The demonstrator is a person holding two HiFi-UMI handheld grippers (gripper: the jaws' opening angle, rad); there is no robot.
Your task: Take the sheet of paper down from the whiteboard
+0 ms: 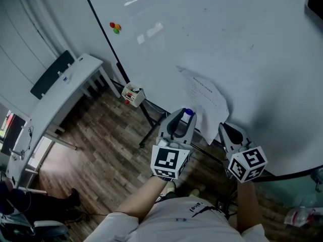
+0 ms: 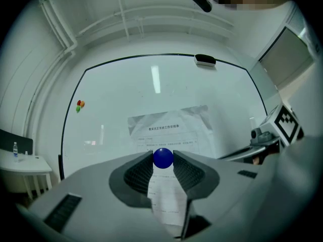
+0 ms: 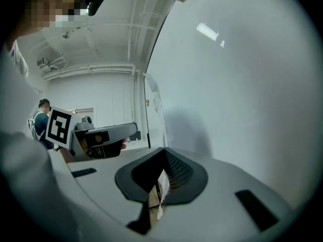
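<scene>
**Sheet on the board, a gripper at each lower edge**

The white printed sheet of paper (image 1: 204, 97) lies on the large white whiteboard (image 1: 242, 29). At its lower left, the left gripper (image 1: 187, 116) has a round blue magnet (image 2: 163, 158) between its jaws. To the right, the right gripper (image 1: 225, 128) pinches the sheet's edge. A long white table (image 1: 65, 92) stands left of the board.

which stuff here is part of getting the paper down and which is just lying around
Job: sheet of paper, whiteboard, blue magnet, left gripper, right gripper.
Lying about: coloured magnets, white desk, small box.
</scene>
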